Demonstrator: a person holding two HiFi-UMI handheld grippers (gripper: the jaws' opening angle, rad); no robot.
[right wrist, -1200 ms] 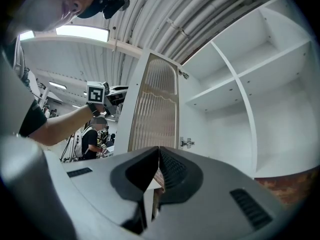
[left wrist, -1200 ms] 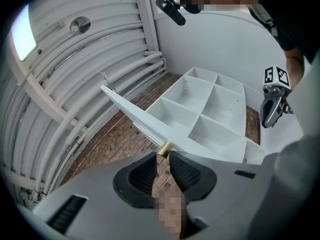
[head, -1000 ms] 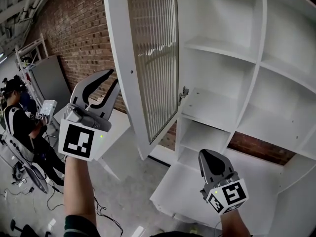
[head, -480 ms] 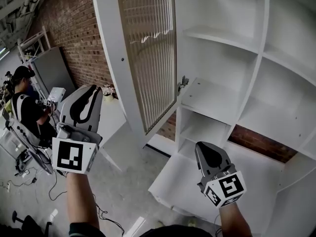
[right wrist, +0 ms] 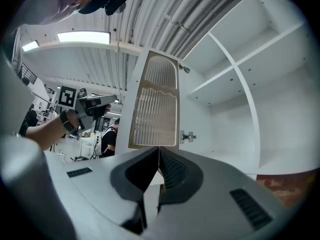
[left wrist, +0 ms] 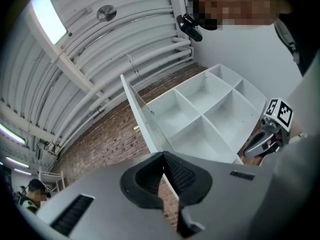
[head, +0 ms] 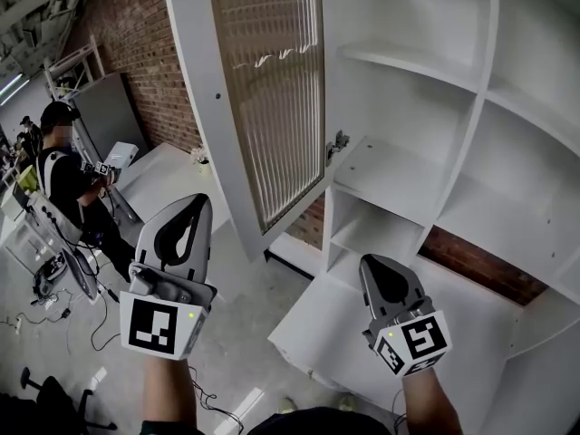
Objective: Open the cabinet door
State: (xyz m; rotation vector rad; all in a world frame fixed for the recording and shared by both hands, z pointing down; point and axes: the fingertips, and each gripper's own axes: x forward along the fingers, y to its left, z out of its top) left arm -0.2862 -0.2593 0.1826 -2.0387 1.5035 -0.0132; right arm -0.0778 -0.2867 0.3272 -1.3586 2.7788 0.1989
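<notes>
Left hand-held gripper [head: 198,205] lowered away from cabinet door [head: 270,89], jaws now together

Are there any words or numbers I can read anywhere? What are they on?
None can be read.
The left hand-held gripper has a marker cube and the right hand-held gripper has another: only black-and-white square patterns, no letters.
The cabinet door bears no print.

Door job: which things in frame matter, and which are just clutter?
Job:
- cabinet door, standing open
- hinge
- cabinet
- left tool and right tool, both shut, empty, clear of the door

Lying about:
- person in the background
- white table
- grey panel against brick wall
- cables on the floor
</notes>
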